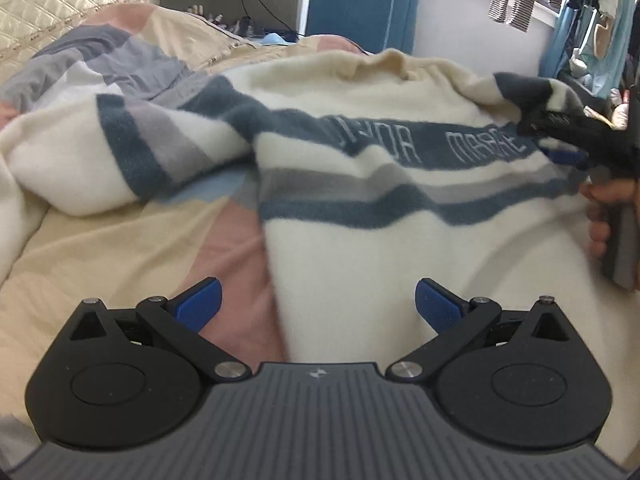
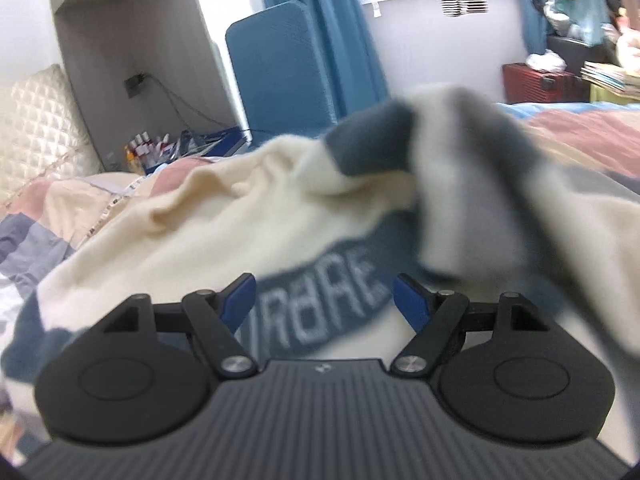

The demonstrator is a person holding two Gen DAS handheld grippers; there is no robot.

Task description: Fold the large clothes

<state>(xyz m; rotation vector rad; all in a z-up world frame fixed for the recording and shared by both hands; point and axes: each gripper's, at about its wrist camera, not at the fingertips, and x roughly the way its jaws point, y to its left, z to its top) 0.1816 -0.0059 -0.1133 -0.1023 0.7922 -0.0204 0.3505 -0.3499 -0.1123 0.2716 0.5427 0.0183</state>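
One sweater [image 1: 360, 184], cream with blue and grey stripes, at centre. Two grippers: left [image 1: 318, 304] at 6 o'clock, right [image 1: 560, 136] at 3 o'clock. One hand [image 1: 604, 216] at 3 o'clock. One bed [image 1: 120, 240]. One blue chair [image 2: 280, 68] at 12 o'clock. One red case [image 2: 536, 82] at 2 o'clock.

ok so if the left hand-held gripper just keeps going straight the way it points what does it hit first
Most likely the cream sweater with blue and grey stripes: the open left hand-held gripper points down at its plain lower part, near its left edge on the bedspread.
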